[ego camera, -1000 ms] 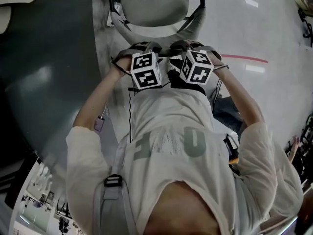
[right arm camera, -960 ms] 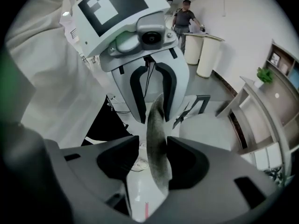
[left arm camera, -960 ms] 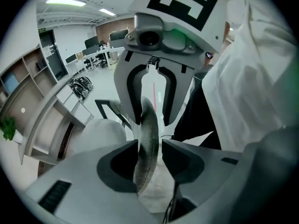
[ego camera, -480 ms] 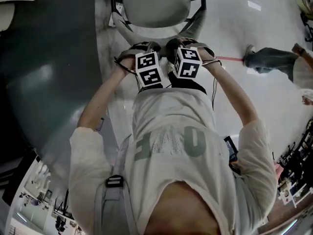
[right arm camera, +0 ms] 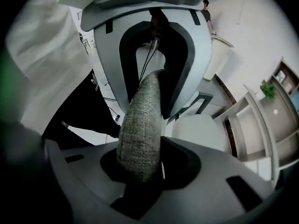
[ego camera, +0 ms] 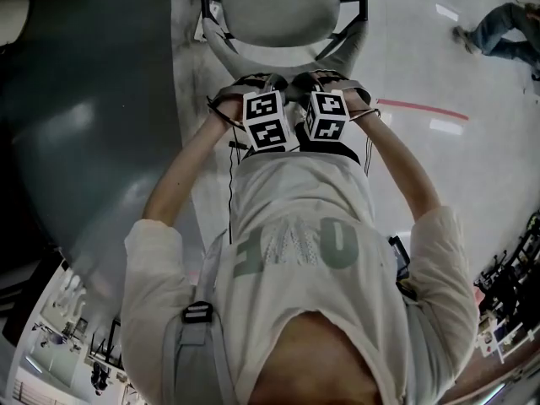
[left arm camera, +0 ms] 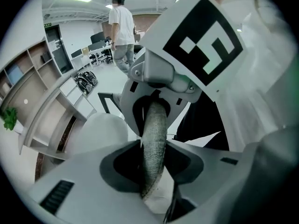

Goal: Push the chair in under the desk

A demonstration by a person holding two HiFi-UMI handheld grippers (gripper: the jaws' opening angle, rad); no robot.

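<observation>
The office chair, with its pale seat (ego camera: 274,7) and black armrests, stands at the top of the head view, beside the dark grey desk (ego camera: 93,125) on the left. Its grey fabric backrest edge (left arm camera: 154,139) runs between the jaws of my left gripper (left arm camera: 152,171), which close on it. My right gripper (right arm camera: 140,167) grips the same backrest edge (right arm camera: 142,125), and its jaws have just been closing on the fabric. The left jaws have closed slightly too. In the head view, left gripper (ego camera: 253,87) and right gripper (ego camera: 325,83) sit side by side on the backrest top.
A passer-by's legs (ego camera: 498,24) cross the pale floor at the upper right. A red line (ego camera: 422,108) marks the floor right of the chair. Open shelves (left arm camera: 51,106) and a standing person (left arm camera: 122,27) show in the left gripper view.
Both grippers have sunk on to the backrest top and drawn closer together. The passer-by has walked from the middle right to the upper right.
</observation>
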